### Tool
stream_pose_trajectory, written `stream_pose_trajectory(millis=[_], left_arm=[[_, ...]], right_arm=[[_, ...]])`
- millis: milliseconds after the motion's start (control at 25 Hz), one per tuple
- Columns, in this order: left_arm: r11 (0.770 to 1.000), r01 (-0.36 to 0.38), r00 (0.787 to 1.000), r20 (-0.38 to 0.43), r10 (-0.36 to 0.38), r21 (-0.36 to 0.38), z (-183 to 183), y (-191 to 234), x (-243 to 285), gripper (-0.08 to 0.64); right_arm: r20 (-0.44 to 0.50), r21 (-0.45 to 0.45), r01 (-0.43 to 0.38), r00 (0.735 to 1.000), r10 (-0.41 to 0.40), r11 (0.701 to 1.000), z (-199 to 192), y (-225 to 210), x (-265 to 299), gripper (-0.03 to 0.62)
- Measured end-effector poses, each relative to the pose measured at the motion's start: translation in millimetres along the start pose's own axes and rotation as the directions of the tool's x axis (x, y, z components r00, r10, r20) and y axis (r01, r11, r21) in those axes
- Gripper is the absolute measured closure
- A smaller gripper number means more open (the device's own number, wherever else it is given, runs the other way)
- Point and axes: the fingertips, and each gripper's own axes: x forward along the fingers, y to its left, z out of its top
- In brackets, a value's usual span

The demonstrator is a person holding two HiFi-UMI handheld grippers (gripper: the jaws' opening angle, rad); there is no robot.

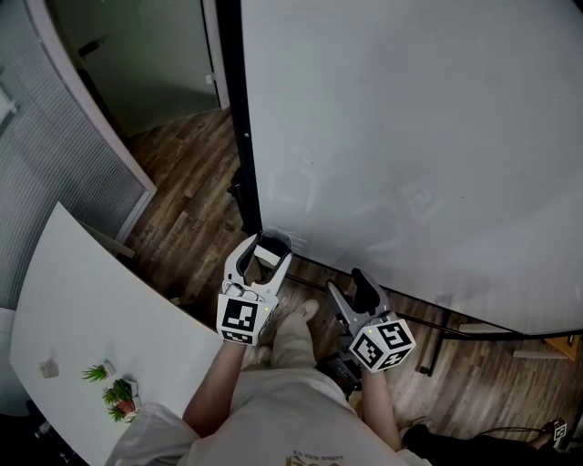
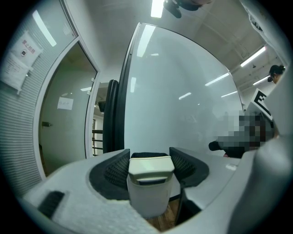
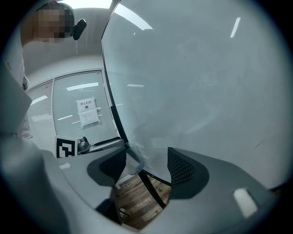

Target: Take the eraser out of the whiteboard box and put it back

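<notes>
I hold the eraser (image 2: 150, 183) by the whiteboard (image 1: 410, 136).
My left tool (image 1: 267, 244) grips it tight; my right tool (image 1: 349, 282) is loose, its jaws wide apart.

Dim, cool light from ceiling strips (image 2: 157, 8) streaks the whiteboard (image 2: 183, 100); both gripper views bulge, dark-cornered.

Left hand-held gripper (image 1: 271, 246) full, right (image 1: 345, 282) empty

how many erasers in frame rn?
1. The eraser is clamped in the left tongs, held in front of the whiteboard near its lower left corner. The right tongs are open and empty. Others may be hidden out of view.
</notes>
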Motion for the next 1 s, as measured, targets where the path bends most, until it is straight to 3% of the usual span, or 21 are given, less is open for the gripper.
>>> stream_pose_trajectory(millis=[1000], left_arm=[[1.000,0.002,0.998,0.057,-0.002,-0.010,29.8,-1.2,-27.8,0.293]], right_arm=[[0.056,-0.036,-0.007,0.998,0.009,0.999,17.4,17.8,-15.5,0.310]])
